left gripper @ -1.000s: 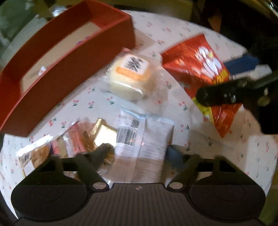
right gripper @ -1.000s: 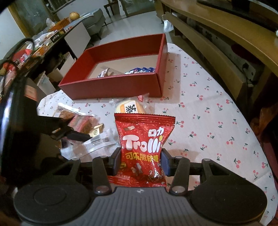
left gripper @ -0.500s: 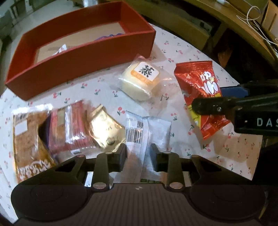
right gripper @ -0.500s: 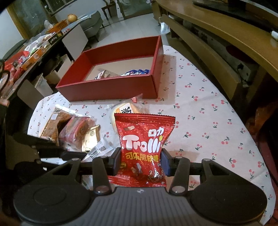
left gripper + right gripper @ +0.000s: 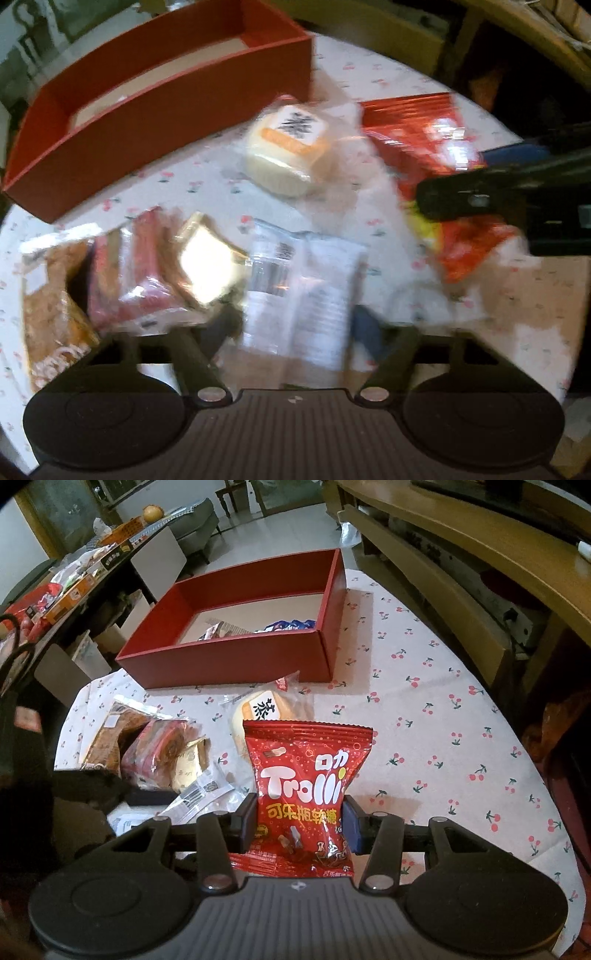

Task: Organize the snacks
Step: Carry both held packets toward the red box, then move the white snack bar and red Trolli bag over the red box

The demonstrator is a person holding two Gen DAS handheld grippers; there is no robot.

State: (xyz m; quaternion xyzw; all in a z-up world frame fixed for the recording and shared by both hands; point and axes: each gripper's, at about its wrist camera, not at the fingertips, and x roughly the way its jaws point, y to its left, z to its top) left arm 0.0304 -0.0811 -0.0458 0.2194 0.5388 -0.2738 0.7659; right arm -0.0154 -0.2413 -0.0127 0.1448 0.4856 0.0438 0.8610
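Observation:
My right gripper is shut on a red Trolli candy bag, held upright above the cherry-print tablecloth. The bag also shows in the left wrist view. My left gripper is open, its fingers wide on either side of a clear white-labelled packet. That view is blurred. The red box stands at the back with a few snacks inside. A round yellow cake in clear wrap lies before the box.
A gold packet, a red-wrapped snack and a brown snack bag lie at the left. A wooden bench runs along the table's right side. A cluttered side table stands far left.
My left gripper has opened wide around the clear packet after being narrow half a second ago, and its view has shifted. My right gripper keeps hold of the Trolli bag.

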